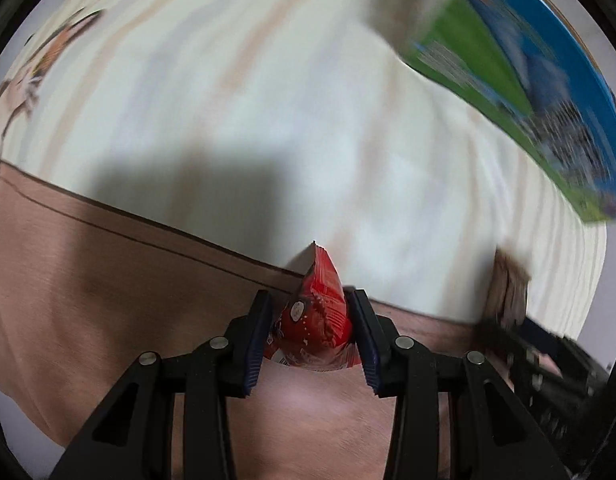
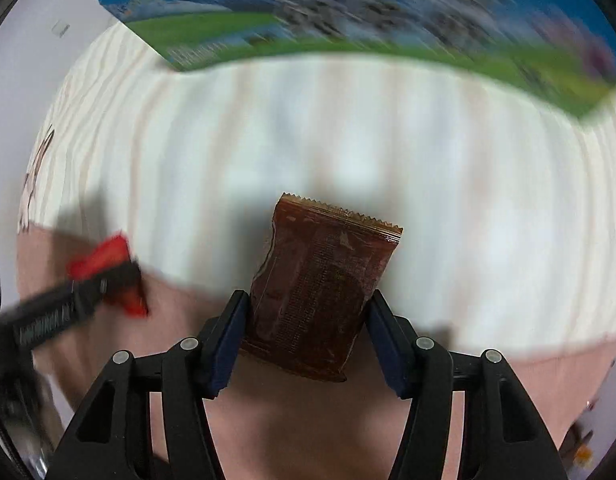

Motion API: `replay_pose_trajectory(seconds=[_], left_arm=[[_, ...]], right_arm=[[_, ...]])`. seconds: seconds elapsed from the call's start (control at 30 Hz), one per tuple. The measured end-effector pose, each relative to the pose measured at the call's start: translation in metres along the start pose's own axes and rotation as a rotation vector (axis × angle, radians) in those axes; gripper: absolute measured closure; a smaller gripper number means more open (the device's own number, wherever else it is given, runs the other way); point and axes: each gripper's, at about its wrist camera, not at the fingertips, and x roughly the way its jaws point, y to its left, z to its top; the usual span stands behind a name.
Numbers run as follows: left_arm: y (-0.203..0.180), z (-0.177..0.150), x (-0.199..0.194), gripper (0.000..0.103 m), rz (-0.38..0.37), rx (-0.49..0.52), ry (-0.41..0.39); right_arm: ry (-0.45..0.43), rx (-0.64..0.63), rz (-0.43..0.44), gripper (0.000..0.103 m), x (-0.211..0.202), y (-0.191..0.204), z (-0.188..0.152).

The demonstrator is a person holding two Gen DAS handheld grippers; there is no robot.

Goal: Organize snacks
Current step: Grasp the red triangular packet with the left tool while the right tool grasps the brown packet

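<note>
My left gripper [image 1: 309, 320] is shut on a red snack packet [image 1: 317, 312], held edge-up above the table's front edge. My right gripper [image 2: 308, 312] is shut on a brown snack packet [image 2: 323, 280], held flat-side up above the same edge. In the left wrist view the brown packet [image 1: 507, 292] and the right gripper show blurred at the right. In the right wrist view the red packet [image 2: 108, 268] and the left gripper show blurred at the left. A blue and green snack box [image 1: 527, 80] stands at the back; it also shows in the right wrist view [image 2: 347, 20].
A pale striped cloth [image 1: 248, 112] covers the table top, with a pinkish-brown surface [image 1: 88, 300] in front of it. A cartoon print [image 1: 36, 72] shows at the cloth's far left. Both views are motion-blurred.
</note>
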Motion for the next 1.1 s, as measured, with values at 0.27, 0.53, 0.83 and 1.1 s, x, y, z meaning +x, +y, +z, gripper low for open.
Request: replay_pose_trajectory(seconds=[0.27, 0.53, 0.83, 1.1], left_arm=[[-0.039, -0.036, 0.019, 0.047, -0.071, 0.092, 0.083], [-0.024, -0.041, 0.032, 0.041, -0.159, 0.048, 0.138], [-0.027, -0.057, 0.02, 0.06, -0.067, 0.086, 0.072], [-0.09, -0.094, 0.02, 0.06, -0.01, 0.249, 0.057]], right_arm=[[0.03, 0.133, 0.077, 0.039, -0.004, -0.031, -0.04], [0.021, 0.203, 0.107, 0.03, -0.001, -0.047, -0.049], [0.012, 0.198, 0.046, 0.042, 0.015, -0.044, -0.043], [0.038, 0.029, -0.021, 0.042, 0.009, -0.022, -0.057]])
